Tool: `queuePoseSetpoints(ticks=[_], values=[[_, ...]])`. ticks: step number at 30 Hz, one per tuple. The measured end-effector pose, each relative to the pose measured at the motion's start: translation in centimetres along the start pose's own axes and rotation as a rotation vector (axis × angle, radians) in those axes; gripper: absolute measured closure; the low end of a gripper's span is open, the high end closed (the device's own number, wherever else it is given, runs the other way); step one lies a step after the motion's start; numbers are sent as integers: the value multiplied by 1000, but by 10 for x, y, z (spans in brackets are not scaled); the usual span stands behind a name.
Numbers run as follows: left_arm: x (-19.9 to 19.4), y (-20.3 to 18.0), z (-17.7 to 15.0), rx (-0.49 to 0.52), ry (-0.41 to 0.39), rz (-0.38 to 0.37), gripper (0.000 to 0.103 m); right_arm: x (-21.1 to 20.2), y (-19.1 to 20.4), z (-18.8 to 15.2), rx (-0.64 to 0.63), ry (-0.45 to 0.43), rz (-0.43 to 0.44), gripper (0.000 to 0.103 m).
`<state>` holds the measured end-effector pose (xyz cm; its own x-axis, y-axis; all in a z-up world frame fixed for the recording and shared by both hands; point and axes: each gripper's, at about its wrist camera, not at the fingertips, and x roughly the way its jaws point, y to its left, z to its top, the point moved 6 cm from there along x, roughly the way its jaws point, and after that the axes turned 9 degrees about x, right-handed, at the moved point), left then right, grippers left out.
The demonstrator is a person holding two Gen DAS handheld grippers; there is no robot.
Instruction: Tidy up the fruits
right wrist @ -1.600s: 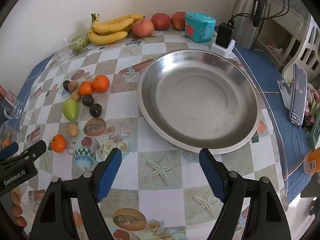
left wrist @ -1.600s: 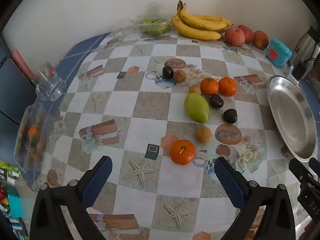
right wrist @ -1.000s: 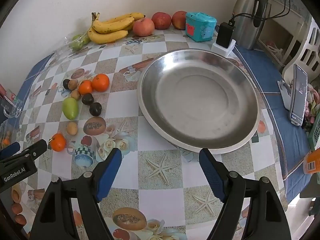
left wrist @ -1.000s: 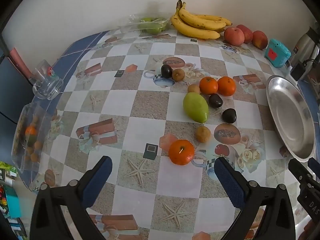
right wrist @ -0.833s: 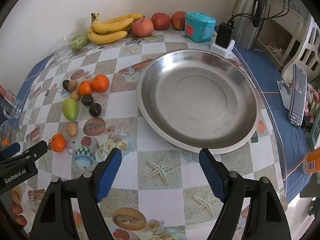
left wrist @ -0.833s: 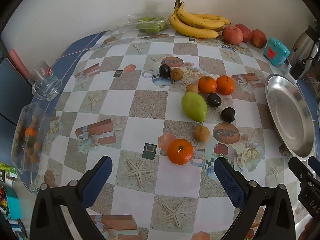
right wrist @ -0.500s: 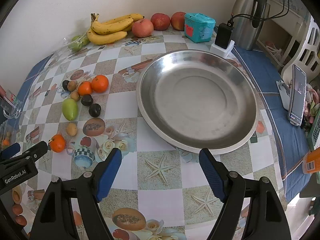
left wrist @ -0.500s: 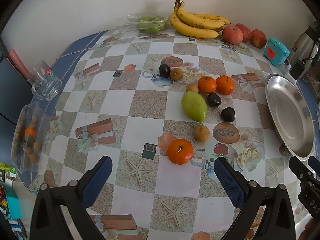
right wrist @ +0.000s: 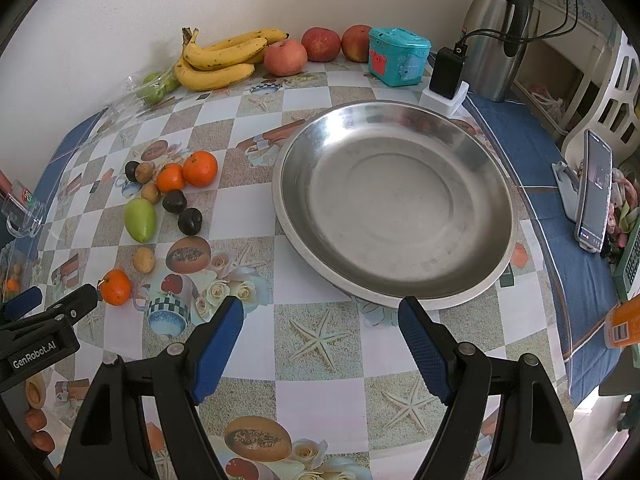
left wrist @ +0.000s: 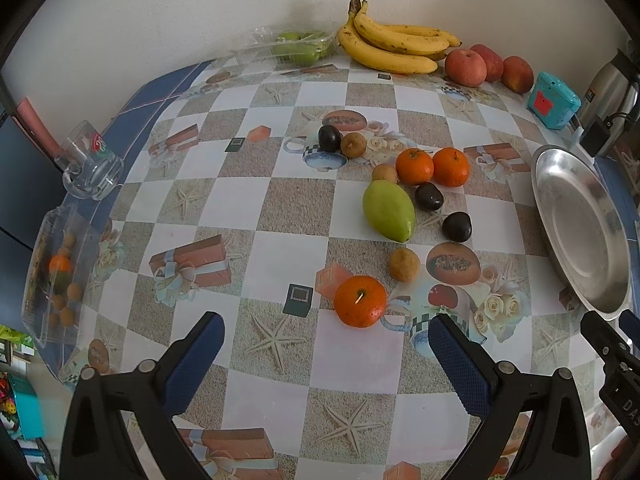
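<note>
The left gripper is held above the tabletop with its jaws spread wide and nothing between them; the right gripper is likewise spread and empty, poised just in front of the near rim of the steel dish, which holds nothing.

A lone orange lies on the tabletop just beyond the left gripper; a small brown fruit sits close behind it; further back a green mango is seen, with two dark plums to its right and two more oranges touching each other behind those; another small brown fruit rests against the mango's far end; a third dark plum and a brown fruit lie side by side further off.

Along the wall a bunch of bananas is set, with three apples to its right and a clear box of green fruit to its left; a teal box, a steel kettle and a glass mug stand at the tabletop's edges.
</note>
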<state>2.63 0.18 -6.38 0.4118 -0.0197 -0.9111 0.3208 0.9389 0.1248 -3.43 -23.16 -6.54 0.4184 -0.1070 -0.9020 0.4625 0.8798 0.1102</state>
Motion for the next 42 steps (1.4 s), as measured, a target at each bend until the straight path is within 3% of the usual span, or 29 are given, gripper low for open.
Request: queuePoseSetpoints(ticks=[32, 42], values=[[3, 2, 2, -11, 14, -18, 0, 0, 0, 0, 0, -2, 0, 22], [2, 11, 4, -57, -23, -6, 0, 0, 4, 0, -10, -6, 14, 23]])
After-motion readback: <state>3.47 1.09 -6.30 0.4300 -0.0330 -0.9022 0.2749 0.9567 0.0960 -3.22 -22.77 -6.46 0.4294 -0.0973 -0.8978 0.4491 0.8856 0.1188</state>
